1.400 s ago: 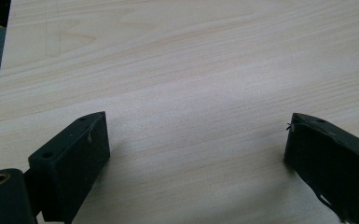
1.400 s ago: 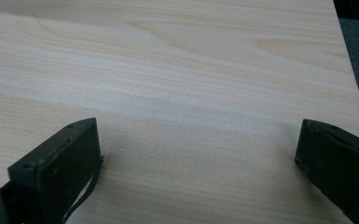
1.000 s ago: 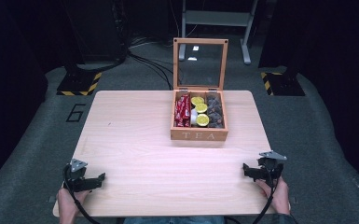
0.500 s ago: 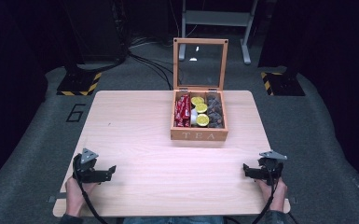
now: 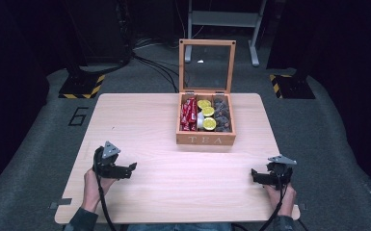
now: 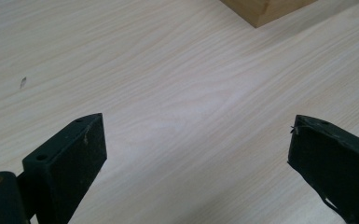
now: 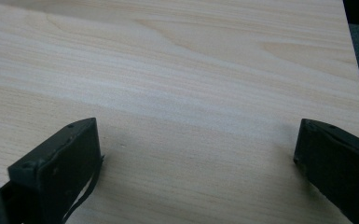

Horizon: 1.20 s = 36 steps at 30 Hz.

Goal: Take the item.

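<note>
Both black two-jaw claws, left (image 5: 129, 169) and right (image 5: 256, 175), gape wide and empty over the pale wooden bench (image 5: 173, 144); the lidded wooden tea box (image 5: 205, 139) sits at twelve o'clock.

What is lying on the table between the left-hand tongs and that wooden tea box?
Nothing: in the high view, only bare table lies between the left tongs and the tea box. The left gripper view shows the same.
</note>
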{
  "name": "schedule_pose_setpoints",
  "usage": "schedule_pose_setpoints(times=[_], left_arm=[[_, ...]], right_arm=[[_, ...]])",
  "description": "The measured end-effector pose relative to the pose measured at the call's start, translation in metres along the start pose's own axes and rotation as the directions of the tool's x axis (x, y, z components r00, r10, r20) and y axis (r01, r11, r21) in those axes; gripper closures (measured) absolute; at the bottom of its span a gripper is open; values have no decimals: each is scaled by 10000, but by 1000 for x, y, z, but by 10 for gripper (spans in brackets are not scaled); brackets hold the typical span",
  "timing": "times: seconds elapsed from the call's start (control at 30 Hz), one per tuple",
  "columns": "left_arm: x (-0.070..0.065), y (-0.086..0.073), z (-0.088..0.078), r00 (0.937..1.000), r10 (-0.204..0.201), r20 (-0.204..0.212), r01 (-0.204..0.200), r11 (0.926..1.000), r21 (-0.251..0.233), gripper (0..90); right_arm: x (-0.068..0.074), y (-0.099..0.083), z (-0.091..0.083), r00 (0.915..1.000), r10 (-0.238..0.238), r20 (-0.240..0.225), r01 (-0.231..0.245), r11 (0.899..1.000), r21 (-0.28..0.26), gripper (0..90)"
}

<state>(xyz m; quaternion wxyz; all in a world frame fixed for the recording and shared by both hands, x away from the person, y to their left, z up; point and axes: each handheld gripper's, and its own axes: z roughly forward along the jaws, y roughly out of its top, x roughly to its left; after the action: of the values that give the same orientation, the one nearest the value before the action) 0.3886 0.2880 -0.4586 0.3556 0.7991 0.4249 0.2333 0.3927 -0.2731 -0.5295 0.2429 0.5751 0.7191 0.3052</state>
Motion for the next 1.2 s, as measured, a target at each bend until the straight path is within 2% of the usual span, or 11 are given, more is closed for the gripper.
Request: schedule_pose_setpoints(times=[0.13, 0.3, 0.53, 1.2], left_arm=[[-3, 14, 4, 9994, 320, 141, -320, 9995, -28, 47], [-6, 26, 5, 9989, 423, 224, -415, 9986, -331, 51], [-12, 45, 10, 9953, 863, 435, -845, 9955, -423, 60], [-30, 85, 41, 9873, 984, 1251, -889, 9929, -796, 73]], right_arm=[[0, 0, 0, 10000, 6, 0, -6, 10000, 4, 0], [0, 0, 0, 10000, -5, -8, 5, 10000, 2, 0], [0, 0, 0, 10000, 0, -16, 0, 10000, 17, 0], [1, 0, 0, 10000, 3, -83, -3, 10000, 34, 0]])
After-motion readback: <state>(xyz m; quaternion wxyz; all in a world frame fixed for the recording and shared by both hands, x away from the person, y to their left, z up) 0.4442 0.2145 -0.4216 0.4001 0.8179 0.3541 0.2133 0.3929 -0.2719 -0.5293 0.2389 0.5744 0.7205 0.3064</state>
